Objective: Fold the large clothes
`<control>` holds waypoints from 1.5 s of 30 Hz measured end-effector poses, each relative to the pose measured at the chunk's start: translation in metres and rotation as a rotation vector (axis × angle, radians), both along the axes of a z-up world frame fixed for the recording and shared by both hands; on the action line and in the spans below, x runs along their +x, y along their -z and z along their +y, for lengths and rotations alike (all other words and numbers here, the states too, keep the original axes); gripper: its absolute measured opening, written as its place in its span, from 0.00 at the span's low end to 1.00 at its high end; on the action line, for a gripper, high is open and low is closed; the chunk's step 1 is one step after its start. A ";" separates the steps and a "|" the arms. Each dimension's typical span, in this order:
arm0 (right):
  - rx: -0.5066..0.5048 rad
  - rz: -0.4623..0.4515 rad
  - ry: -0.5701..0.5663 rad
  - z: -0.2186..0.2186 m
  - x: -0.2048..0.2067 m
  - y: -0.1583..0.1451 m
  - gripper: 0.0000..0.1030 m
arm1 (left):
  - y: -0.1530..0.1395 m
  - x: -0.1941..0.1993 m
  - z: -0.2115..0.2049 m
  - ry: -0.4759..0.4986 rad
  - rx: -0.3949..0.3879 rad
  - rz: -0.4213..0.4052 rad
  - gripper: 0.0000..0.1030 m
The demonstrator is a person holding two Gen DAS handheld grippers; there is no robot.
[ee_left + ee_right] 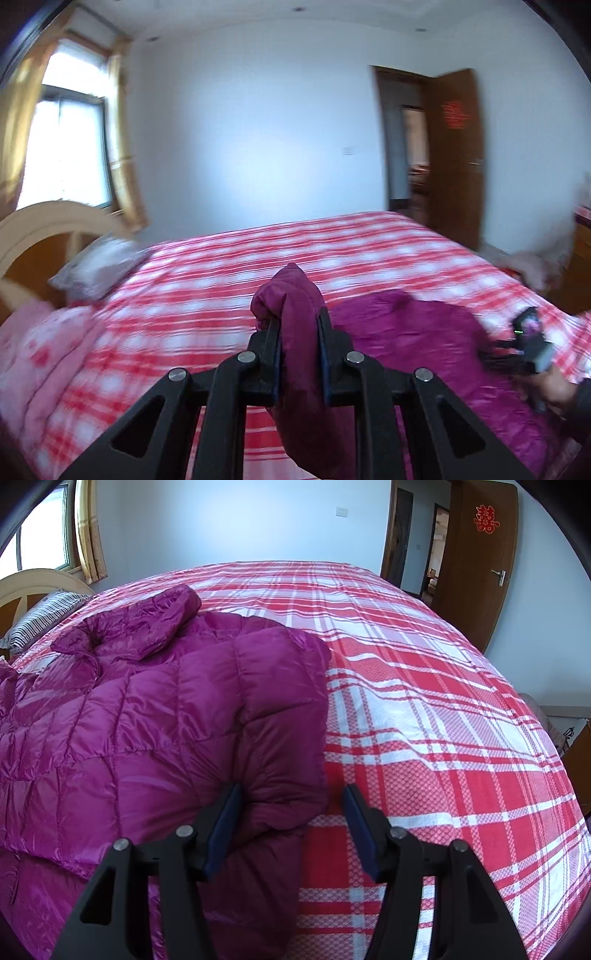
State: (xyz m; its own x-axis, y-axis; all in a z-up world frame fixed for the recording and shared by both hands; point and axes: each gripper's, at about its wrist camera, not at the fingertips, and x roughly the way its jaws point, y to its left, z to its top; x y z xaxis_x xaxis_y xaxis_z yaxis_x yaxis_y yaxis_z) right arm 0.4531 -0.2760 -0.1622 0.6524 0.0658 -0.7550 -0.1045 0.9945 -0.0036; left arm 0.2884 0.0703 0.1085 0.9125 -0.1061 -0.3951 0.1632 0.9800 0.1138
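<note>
The magenta quilted down jacket [155,709] lies on the near-left part of the red-and-white plaid bedspread [424,686], hood toward the striped pillow [40,618] and the headboard [26,581]. The left gripper [298,325] is clamped on a bunched wad of the jacket's fabric, lifted above the bed. The right gripper [291,825] has its jaws apart, straddling the jacket's near right corner, with the left pad pressing the puffy fabric and the right pad over bare bedspread.

The main risk, as I judge it, is slip: the shell looks glossy and slick, and the padding is thick, so the wad may creep out of the left clamp as it is carried across. The left view is motion-blurred, so a fast swing could also drag the whole jacket rather than fold it. If the right jaws close here they may catch only the top layer, or pinch bedspread along with it.

Room is generous: the far and right stretches of the bed are bare plaid, well apart from the open wooden door [476,561], while the pillow and headboard crowd the left side
</note>
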 end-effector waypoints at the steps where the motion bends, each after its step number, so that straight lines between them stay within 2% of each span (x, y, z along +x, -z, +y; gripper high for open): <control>1: 0.003 0.000 0.000 0.000 0.000 0.000 0.59 | 0.005 0.002 -0.021 0.040 0.009 0.006 0.15; 5: 0.028 0.000 0.001 -0.004 -0.001 0.000 0.61 | 0.059 0.013 -0.115 0.191 0.032 0.087 0.15; 9: 0.053 0.000 0.000 -0.007 -0.001 0.000 0.62 | 0.128 0.032 -0.172 0.208 0.106 0.156 0.16; 11: 0.059 -0.001 -0.001 -0.007 -0.001 0.000 0.62 | 0.158 0.040 -0.188 0.189 0.146 0.183 0.16; 13: 0.066 -0.001 -0.002 -0.008 -0.002 0.001 0.63 | 0.181 0.051 -0.192 0.157 0.148 0.224 0.17; 16: 0.069 -0.002 -0.003 -0.008 -0.002 0.001 0.63 | 0.193 0.056 -0.202 0.138 0.149 0.264 0.22; 19: 0.074 -0.002 -0.004 -0.009 -0.001 0.001 0.64 | 0.186 0.050 -0.213 0.155 0.164 0.217 0.28; 20: 0.077 -0.001 -0.005 -0.009 -0.001 0.001 0.64 | 0.176 0.043 -0.215 0.167 0.159 0.176 0.33; 21: 0.083 -0.001 -0.006 -0.010 -0.001 0.001 0.64 | 0.169 0.036 -0.218 0.174 0.156 0.145 0.54; 22: 0.090 0.000 -0.008 -0.011 -0.001 0.001 0.65 | 0.160 0.030 -0.218 0.177 0.152 0.112 0.68; 23: 0.097 0.001 -0.011 -0.011 -0.001 0.002 0.66 | 0.147 0.023 -0.214 0.170 0.140 0.057 0.87; 25: 0.112 0.003 -0.016 -0.013 -0.001 0.002 0.68 | 0.133 0.011 -0.204 0.159 0.134 -0.022 0.90; 26: 0.115 0.005 -0.019 -0.013 -0.001 0.002 0.69 | 0.127 0.009 -0.195 0.141 0.158 -0.042 0.90; 29: 0.137 0.002 -0.037 -0.014 -0.002 -0.002 0.71 | 0.131 0.020 -0.163 0.029 0.250 -0.043 0.90; 32: 0.180 -0.026 -0.031 -0.022 -0.012 -0.019 0.71 | 0.160 0.047 -0.116 -0.117 0.369 0.000 0.90; 35: 0.236 -0.095 -0.021 -0.019 -0.037 -0.054 0.71 | 0.194 0.077 -0.067 -0.243 0.410 0.095 0.90; 37: 0.281 -0.109 -0.109 0.004 -0.054 -0.076 0.73 | 0.220 0.094 -0.040 -0.308 0.417 0.194 0.90; 40: 0.315 -0.077 -0.308 0.057 -0.072 -0.088 0.69 | 0.247 0.112 -0.010 -0.390 0.367 0.282 0.90; 42: 0.317 -0.008 -0.405 0.092 -0.076 -0.080 0.55 | 0.252 0.112 0.009 -0.422 0.275 0.323 0.90; 43: 0.289 0.025 -0.439 0.108 -0.076 -0.071 0.52 | 0.249 0.108 0.016 -0.432 0.240 0.322 0.90; 45: 0.181 0.012 -0.438 0.130 -0.077 -0.057 0.50 | 0.234 0.101 0.023 -0.435 0.170 0.277 0.90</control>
State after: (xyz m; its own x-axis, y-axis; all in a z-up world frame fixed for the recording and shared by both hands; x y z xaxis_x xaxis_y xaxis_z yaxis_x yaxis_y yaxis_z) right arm 0.3758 -0.1461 -0.1051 0.5250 0.4641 -0.7135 -0.5135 0.8412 0.1693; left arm 0.3897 0.0931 -0.1254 0.7168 0.3452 -0.6058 -0.2073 0.9351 0.2874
